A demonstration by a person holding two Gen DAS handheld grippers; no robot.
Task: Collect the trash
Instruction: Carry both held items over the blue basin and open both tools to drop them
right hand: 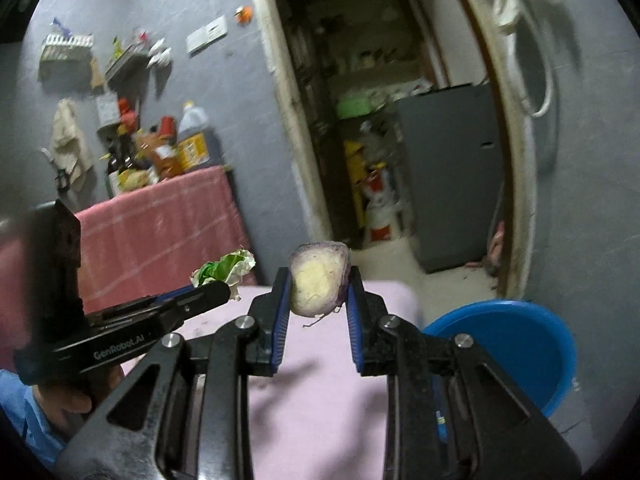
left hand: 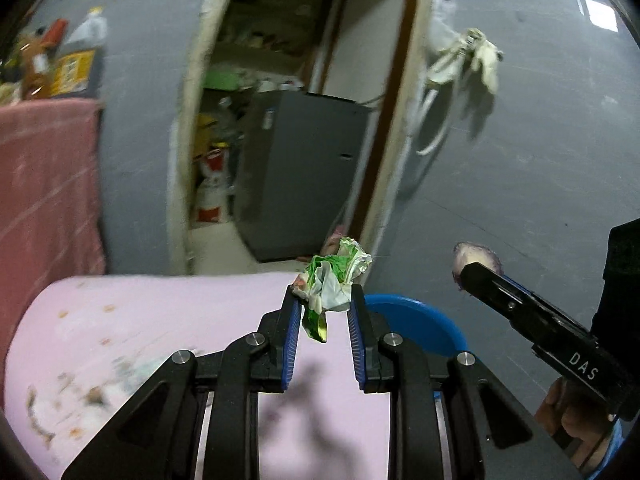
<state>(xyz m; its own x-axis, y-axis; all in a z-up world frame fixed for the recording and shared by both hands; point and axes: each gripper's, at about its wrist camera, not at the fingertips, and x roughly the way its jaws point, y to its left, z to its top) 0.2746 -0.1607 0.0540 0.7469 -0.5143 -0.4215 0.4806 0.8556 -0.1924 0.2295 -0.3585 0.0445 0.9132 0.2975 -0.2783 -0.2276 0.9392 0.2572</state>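
My left gripper (left hand: pixel 323 294) is shut on a crumpled green-and-white wrapper (left hand: pixel 334 282), held above the pink table (left hand: pixel 160 320). The same wrapper (right hand: pixel 224 270) shows at the left gripper's tip in the right wrist view. My right gripper (right hand: pixel 318 286) is shut on a cut vegetable piece (right hand: pixel 318 284), purple-skinned with a pale yellow face. That piece (left hand: pixel 474 258) shows at the right in the left wrist view, at the tip of the right gripper. A blue bucket (right hand: pixel 516 344) stands on the floor beyond the table's right edge, below and right of both grippers; it also shows behind my left gripper as the bucket (left hand: pixel 416 320).
A doorway opens ahead onto a grey fridge (right hand: pixel 452 176) and cluttered shelves. A table with a red cloth (right hand: pixel 160 224), bottles on top, stands to the left against the grey wall. A cloth and cable (left hand: pixel 464 60) hang on the wall to the right. Stains mark the pink table's left part.
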